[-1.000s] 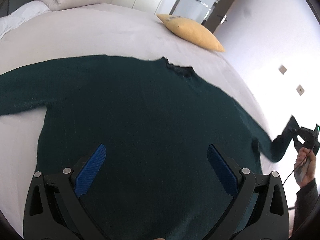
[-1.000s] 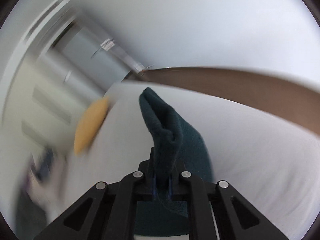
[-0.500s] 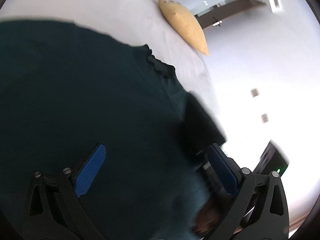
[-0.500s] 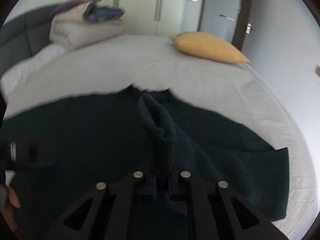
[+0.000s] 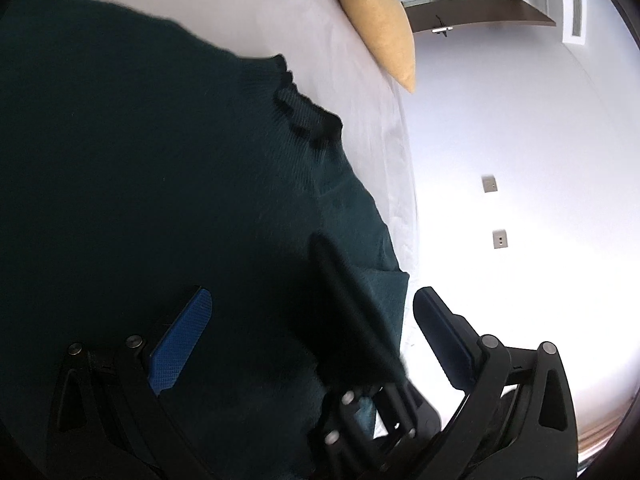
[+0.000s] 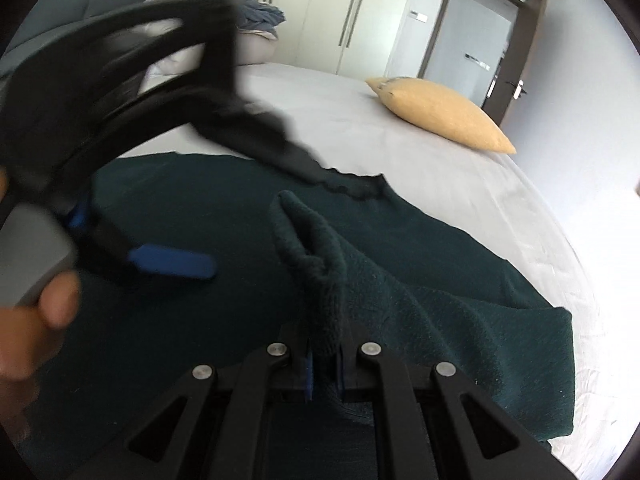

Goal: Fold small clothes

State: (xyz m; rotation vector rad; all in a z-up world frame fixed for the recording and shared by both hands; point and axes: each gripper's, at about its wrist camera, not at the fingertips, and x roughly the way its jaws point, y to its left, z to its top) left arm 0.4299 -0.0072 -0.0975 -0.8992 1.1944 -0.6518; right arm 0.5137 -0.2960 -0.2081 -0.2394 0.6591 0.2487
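A dark green knit sweater (image 5: 168,168) lies flat on a white bed (image 5: 280,12), collar (image 5: 308,116) toward the pillow. My right gripper (image 6: 324,364) is shut on the sweater's right sleeve cuff (image 6: 316,264) and holds it over the sweater's body (image 6: 200,200), the sleeve (image 6: 480,320) folded inward. My left gripper (image 5: 316,336) is open and empty, hovering over the sweater near its right edge. It also shows in the right wrist view (image 6: 160,260), blurred, at the left. The right gripper shows in the left wrist view (image 5: 360,360) between my left fingers.
A yellow pillow (image 6: 440,112) lies at the far right of the bed, also in the left wrist view (image 5: 380,24). Bedding and clothes (image 6: 248,24) are piled at the bed's far left. Wardrobe doors (image 6: 340,8), a room door (image 6: 480,40) and a white wall (image 5: 520,160) stand beyond.
My right gripper has carried the sleeve cuff from the bed's right edge inward over the sweater's body. My left gripper has swung right, toward the sweater's right side and the right gripper.
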